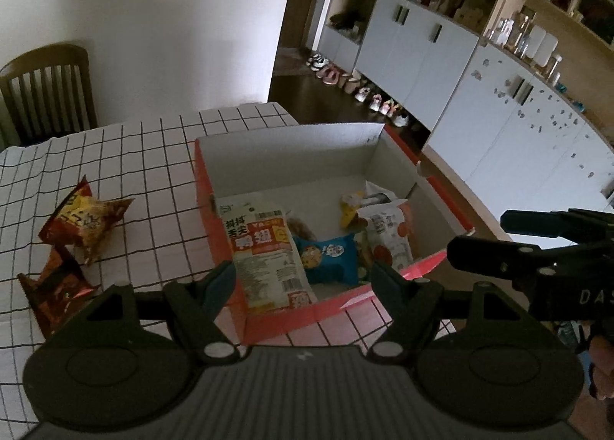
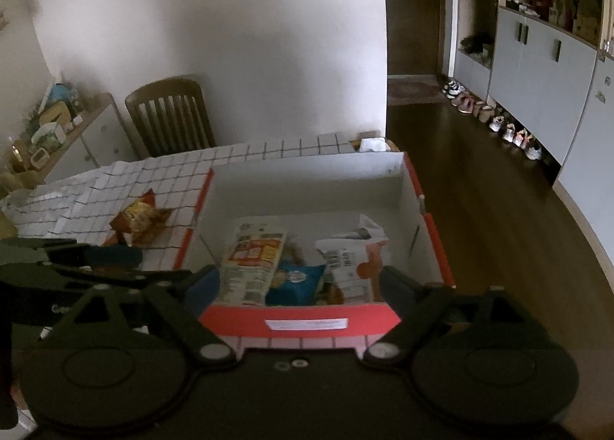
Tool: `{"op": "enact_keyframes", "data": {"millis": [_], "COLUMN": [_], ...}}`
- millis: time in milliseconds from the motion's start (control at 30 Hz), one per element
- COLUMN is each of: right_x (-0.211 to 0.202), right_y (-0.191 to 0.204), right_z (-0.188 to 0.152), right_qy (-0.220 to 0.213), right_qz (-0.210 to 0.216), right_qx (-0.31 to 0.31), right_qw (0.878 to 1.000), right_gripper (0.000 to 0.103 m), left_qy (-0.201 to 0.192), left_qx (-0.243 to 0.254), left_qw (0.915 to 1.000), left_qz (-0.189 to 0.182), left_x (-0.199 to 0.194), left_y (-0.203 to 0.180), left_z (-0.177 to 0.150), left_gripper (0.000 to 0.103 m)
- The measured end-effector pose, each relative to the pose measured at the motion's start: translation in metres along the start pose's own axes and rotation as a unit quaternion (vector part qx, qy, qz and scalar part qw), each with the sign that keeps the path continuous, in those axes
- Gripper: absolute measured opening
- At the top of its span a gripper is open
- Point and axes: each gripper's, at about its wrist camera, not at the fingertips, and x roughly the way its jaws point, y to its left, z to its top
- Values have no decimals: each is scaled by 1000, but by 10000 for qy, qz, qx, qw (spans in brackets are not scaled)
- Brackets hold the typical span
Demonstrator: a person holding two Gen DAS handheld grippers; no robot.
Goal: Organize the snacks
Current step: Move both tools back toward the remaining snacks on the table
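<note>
An open red cardboard box (image 1: pixel 276 321) (image 2: pixel 307 319) stands on the checked tablecloth. Inside lie a white and orange snack pack (image 1: pixel 264 248) (image 2: pixel 255 259), a blue cookie pack (image 1: pixel 330 257) (image 2: pixel 293 282), a white and orange bag (image 1: pixel 385 233) (image 2: pixel 353 263) and a yellow pack (image 1: pixel 351 208). Two snack bags lie on the cloth left of the box: a yellow-red one (image 1: pixel 86 221) (image 2: pixel 140 219) and a dark red one (image 1: pixel 55 288). My left gripper (image 1: pixel 303 279) is open and empty over the box's near left corner. My right gripper (image 2: pixel 299 282) is open and empty above the box's near wall; it also shows in the left wrist view (image 1: pixel 537 248).
The table (image 1: pixel 126 156) ends just right of the box, with dark wood floor (image 2: pixel 479 210) below. A wooden chair (image 2: pixel 170 116) stands at the far side. A low cabinet (image 2: pixel 57 133) with clutter is at the left; grey cupboards (image 1: pixel 441 68) and shoes (image 2: pixel 499 121) line the right wall.
</note>
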Motion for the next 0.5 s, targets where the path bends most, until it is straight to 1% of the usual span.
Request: {"op": "enact_keyframes", "data": {"millis": [267,333,500], "right_x": [-14,-16,-23], "right_y": [33,44,69], "right_z": [-7,-10,-12], "right_qy": [-131,-169,-241], "right_qz": [86,105,227], "right_qx": [20,7,97], "right_qw": [9999,9998,9994], "right_gripper": [95,97,102], "left_qy": [-182,-233,-403], "left_qx": [29,16,32], "left_qw": [9998,9997,9992], "left_qz": [-67,-93,-34], "left_x": [-35,-44,-68], "left_y": [24,32,51], "left_z": [-12,-15,-24], "left_gripper": [78,82,83]}}
